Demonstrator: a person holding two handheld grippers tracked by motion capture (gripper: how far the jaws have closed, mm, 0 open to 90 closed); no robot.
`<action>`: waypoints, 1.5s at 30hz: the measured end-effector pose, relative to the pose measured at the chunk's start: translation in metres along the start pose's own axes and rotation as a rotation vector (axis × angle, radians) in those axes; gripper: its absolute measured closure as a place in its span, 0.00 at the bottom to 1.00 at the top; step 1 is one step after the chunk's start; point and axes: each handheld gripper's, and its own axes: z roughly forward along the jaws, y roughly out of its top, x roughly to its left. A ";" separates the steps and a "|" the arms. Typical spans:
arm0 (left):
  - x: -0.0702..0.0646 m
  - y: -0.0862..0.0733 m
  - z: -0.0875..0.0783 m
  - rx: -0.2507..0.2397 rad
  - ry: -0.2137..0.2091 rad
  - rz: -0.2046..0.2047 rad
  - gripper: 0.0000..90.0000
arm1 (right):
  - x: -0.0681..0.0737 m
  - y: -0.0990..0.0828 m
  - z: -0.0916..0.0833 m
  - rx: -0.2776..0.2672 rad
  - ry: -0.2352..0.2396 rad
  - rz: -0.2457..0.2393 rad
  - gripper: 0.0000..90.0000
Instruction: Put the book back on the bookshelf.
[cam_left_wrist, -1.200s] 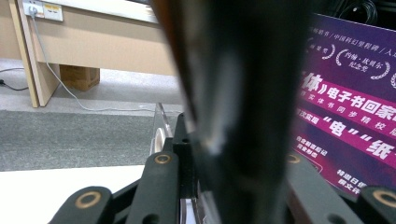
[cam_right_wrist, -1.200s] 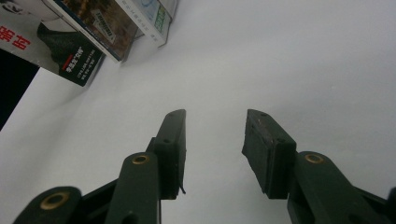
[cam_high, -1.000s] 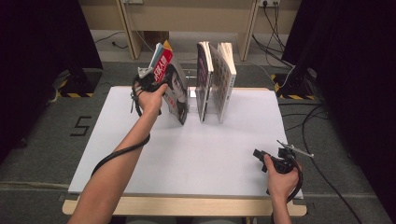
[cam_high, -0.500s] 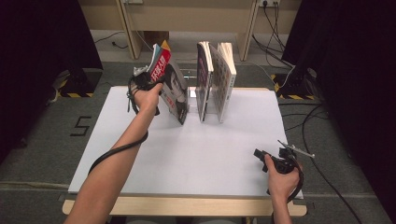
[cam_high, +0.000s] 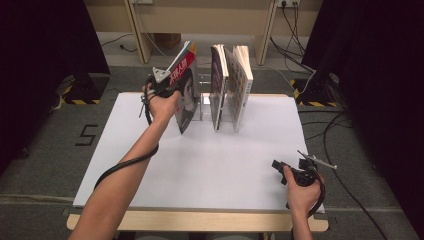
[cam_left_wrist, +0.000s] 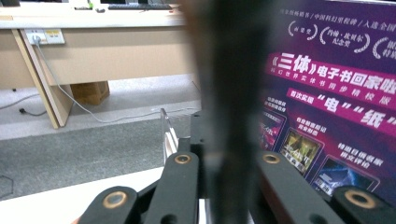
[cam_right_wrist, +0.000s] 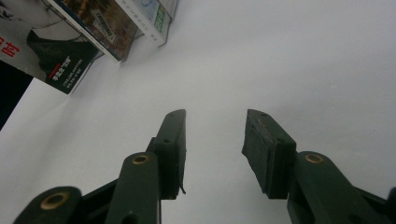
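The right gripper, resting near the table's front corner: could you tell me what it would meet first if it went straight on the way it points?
Probably the magazine leaning in the left gripper. The right gripper has open, empty jaws aimed across bare white table toward the upright books; depth is hard to judge.

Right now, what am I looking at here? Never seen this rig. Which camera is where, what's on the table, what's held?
No robot arm: a person holds a two-jaw gripper in each hand. The high view looks down from above the person's side of the white table. The other two cameras ride on the grippers and look along their black jaws.

The left gripper is shut on the edge of a red-and-black magazine, tilted beside a clear stand; the dark blur between its jaws in the left gripper view is that edge. More books stand upright in the stand. The right gripper rests open near the front corner, holding nothing.
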 end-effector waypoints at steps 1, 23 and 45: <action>0.001 -0.001 -0.001 -0.001 0.003 -0.005 0.91 | 0.000 0.000 0.000 0.000 -0.002 0.000 0.66; -0.006 -0.015 0.006 0.023 -0.050 -0.095 0.91 | -0.001 0.001 -0.001 -0.006 -0.006 0.004 0.66; 0.008 -0.018 -0.003 0.036 -0.036 -0.016 0.81 | 0.000 0.000 0.000 -0.004 -0.009 0.001 0.66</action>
